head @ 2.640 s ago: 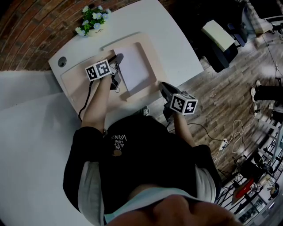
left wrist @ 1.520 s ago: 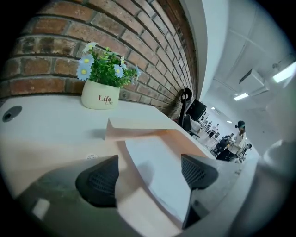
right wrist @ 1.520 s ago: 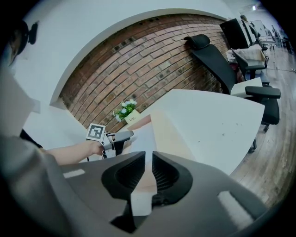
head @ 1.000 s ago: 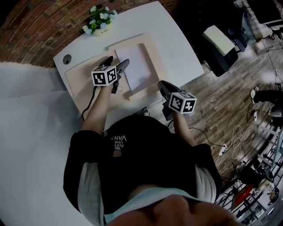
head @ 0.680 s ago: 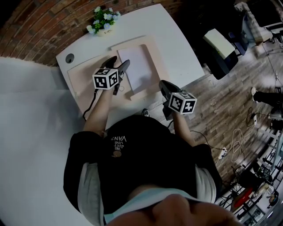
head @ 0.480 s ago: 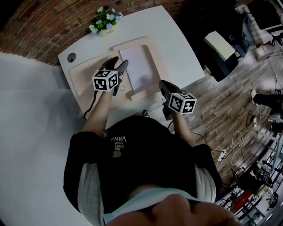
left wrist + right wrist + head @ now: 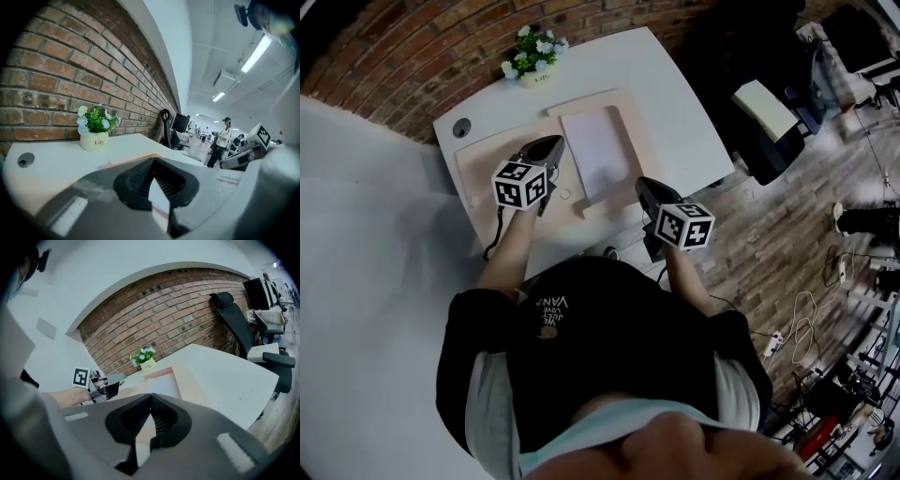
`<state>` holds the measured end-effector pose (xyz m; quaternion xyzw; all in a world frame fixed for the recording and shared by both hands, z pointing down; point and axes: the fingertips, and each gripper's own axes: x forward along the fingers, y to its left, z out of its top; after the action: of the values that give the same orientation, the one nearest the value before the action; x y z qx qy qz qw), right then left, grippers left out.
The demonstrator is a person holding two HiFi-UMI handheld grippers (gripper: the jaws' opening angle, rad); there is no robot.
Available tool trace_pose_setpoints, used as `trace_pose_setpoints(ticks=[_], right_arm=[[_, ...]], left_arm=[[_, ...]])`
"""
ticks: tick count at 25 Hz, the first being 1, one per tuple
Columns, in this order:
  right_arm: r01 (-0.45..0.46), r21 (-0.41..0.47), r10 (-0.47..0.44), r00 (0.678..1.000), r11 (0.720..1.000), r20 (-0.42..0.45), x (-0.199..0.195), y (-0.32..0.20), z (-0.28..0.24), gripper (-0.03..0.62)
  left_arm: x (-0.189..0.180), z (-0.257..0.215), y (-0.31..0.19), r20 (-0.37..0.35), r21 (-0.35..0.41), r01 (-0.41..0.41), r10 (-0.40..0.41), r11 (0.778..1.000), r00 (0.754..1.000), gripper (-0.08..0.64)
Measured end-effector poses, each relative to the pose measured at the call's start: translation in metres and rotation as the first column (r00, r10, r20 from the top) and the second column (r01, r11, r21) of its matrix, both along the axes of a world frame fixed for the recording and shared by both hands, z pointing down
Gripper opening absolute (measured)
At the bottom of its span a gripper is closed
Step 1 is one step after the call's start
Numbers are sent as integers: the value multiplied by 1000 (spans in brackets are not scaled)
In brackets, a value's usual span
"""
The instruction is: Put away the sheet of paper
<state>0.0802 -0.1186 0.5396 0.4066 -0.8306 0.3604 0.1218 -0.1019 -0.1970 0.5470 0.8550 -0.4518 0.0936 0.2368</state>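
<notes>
A white sheet of paper (image 7: 598,155) lies flat inside a shallow wooden tray (image 7: 636,141) on the white desk; the right gripper view shows the paper (image 7: 162,384) too. My left gripper (image 7: 555,143) hovers over the wooden board just left of the paper, jaws shut with nothing between them (image 7: 152,160). It also shows in the right gripper view as the left gripper (image 7: 112,380). My right gripper (image 7: 643,185) hangs at the tray's near right corner, close to the desk's front edge. Its jaws (image 7: 150,395) are shut and hold nothing.
A small pot of flowers (image 7: 534,58) stands at the desk's far edge by the brick wall. A cable hole (image 7: 461,128) sits at the far left corner. An office chair (image 7: 769,103) stands right of the desk. A person (image 7: 222,145) stands far off.
The left gripper's jaws went from wide open beside the paper's left edge to shut. The paper stayed in the tray. The right gripper kept its place.
</notes>
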Motion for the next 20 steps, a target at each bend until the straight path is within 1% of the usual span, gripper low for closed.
trace_pose_setpoints(ticks=[3, 7, 12, 20], right_arm=[[13, 13, -13, 1000, 1000, -4, -4, 4, -4, -2], [29, 26, -29, 1000, 999, -2, -11, 10, -8, -2], [52, 44, -53, 999, 998, 7, -18, 17, -13, -2], [94, 79, -96, 995, 992, 15, -26, 28, -25, -2]], left_arm=[[-4, -8, 7, 13, 19, 12, -12, 1000, 1000, 0], [-3, -16, 18, -22, 16, 13, -12, 1000, 1000, 0], [-2, -26, 33, -27, 37, 19, -18, 999, 999, 0], [-8, -46, 60, -47, 82, 60, -56, 995, 997, 0]])
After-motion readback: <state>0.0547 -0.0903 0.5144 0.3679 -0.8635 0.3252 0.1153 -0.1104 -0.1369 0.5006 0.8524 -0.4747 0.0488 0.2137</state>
